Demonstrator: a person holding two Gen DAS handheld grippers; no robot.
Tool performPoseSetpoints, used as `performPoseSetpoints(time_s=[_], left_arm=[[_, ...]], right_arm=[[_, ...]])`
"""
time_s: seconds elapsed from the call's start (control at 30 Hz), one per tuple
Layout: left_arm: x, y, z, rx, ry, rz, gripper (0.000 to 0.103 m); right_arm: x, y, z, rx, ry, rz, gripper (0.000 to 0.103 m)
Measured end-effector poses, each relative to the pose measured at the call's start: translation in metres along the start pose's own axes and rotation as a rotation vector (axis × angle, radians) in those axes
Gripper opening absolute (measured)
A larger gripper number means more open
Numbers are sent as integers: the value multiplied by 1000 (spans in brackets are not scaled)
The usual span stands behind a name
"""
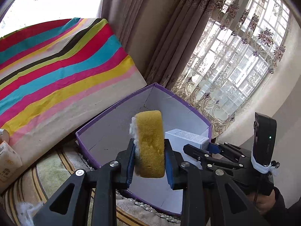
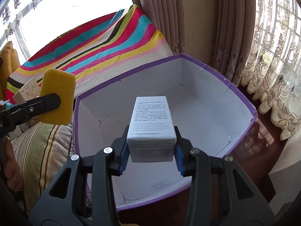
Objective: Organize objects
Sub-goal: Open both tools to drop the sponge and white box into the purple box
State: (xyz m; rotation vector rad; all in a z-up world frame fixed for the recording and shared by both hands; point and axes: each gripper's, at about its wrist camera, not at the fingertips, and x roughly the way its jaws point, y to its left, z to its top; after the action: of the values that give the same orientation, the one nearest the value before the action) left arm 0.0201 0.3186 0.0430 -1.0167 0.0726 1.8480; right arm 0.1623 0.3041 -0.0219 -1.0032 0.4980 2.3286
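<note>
My left gripper (image 1: 149, 147) is shut on a yellow sponge (image 1: 150, 131) with a white fluffy backing, held upright over the near left part of an open purple box (image 1: 105, 130) with a white inside. My right gripper (image 2: 151, 132) is shut on a white printed carton (image 2: 152, 120), which hangs over the middle of the purple box (image 2: 207, 86). In the right wrist view the sponge (image 2: 58, 86) and the left gripper (image 2: 54, 99) sit just outside the box's left wall. From the left wrist view, the carton (image 1: 186, 138) and right gripper (image 1: 199, 150) show at the right.
A rainbow-striped cloth (image 2: 105, 43) covers something behind the box. A striped cushion (image 2: 41, 146) lies to its left, with another small carton (image 2: 28, 92) beyond. Brown and lace curtains (image 2: 235, 28) hang behind. The box stands on a dark wooden surface (image 2: 254, 137). Packets (image 1: 7, 156) lie far left.
</note>
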Motion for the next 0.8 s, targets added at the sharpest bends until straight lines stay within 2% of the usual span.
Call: performPoseSetpoints(time_s=[0.03,0.07,0.1,0.13,0.2,0.33,0.63,0.8], left_arm=[[3,-1,1,-1,11,-6,35],[6,-2,1,-2,19,-11,44],[6,-2,1,-3,21,-16,50],[6,-3,1,-4,18,-17,58],[2,-3,1,2,7,-18,64],[-5,5,0,-22,-6,19,74],[-29,32,-11,-88,-25,97,77],[-54,40,-22,-100,-61,132,77]], right_arm=[[-1,-3,-1,8,-1,-3,45],[-1,-5,-1,16,-3,-6,47],[-2,-8,-1,23,-5,-10,53],[-2,-9,0,30,-8,-14,63],[-3,-12,1,43,-16,-20,75],[-8,-9,2,43,-36,-17,84],[-7,1,8,40,-31,-19,86],[-10,18,7,11,-36,27,86]])
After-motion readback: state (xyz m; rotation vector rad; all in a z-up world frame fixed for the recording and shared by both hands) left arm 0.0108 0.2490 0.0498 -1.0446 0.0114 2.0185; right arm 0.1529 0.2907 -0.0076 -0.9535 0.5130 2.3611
